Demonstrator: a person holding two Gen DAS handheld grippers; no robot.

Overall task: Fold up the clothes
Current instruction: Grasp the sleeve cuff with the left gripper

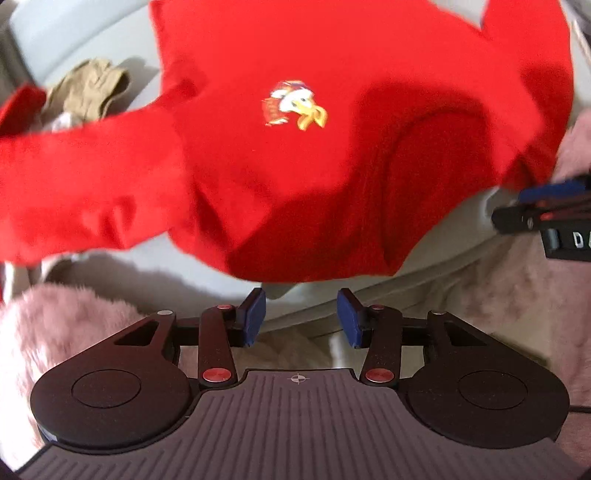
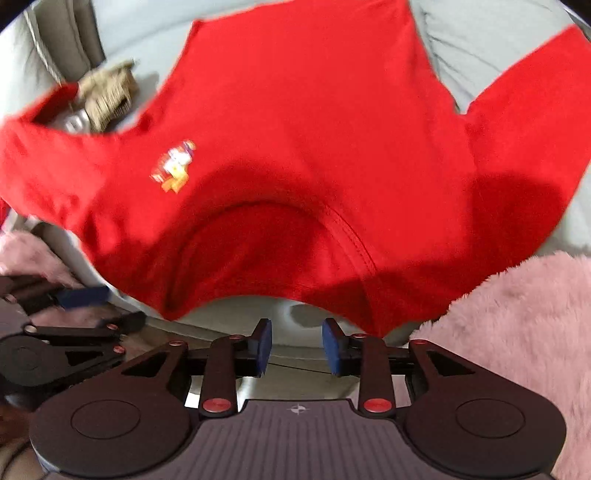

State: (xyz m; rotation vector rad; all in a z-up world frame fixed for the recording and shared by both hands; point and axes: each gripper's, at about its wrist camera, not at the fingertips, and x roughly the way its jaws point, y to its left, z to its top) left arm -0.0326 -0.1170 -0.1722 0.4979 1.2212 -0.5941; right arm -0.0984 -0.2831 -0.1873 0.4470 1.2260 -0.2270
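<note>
Red shirt (image 1: 295, 166) spread flat on grey couch (image 1: 74, 33), no fold made yet.
Left gripper (image 1: 301, 317) & right gripper (image 2: 297, 345): jaws part-open, empty, near collar edge; sleeves, body all left to fold.

The shirt (image 1: 332, 166) is a bright, even red with darker red in its folds, and its neck band (image 2: 351, 236) is the same red with rows of stitching. On the chest sits a small cartoon print (image 1: 295, 107) in white, yellow and orange with a touch of blue (blurred in the right wrist view). To the far left lies a bundle of khaki-tan cloth (image 1: 88, 88). The surface under the shirt (image 2: 498, 48) is pale grey. Near, on both sides, there is fluffy pale pink fabric (image 2: 517, 314). The left gripper (image 1: 301, 317) and right gripper (image 2: 297, 345) are black with blue pads and red rivets.
</note>
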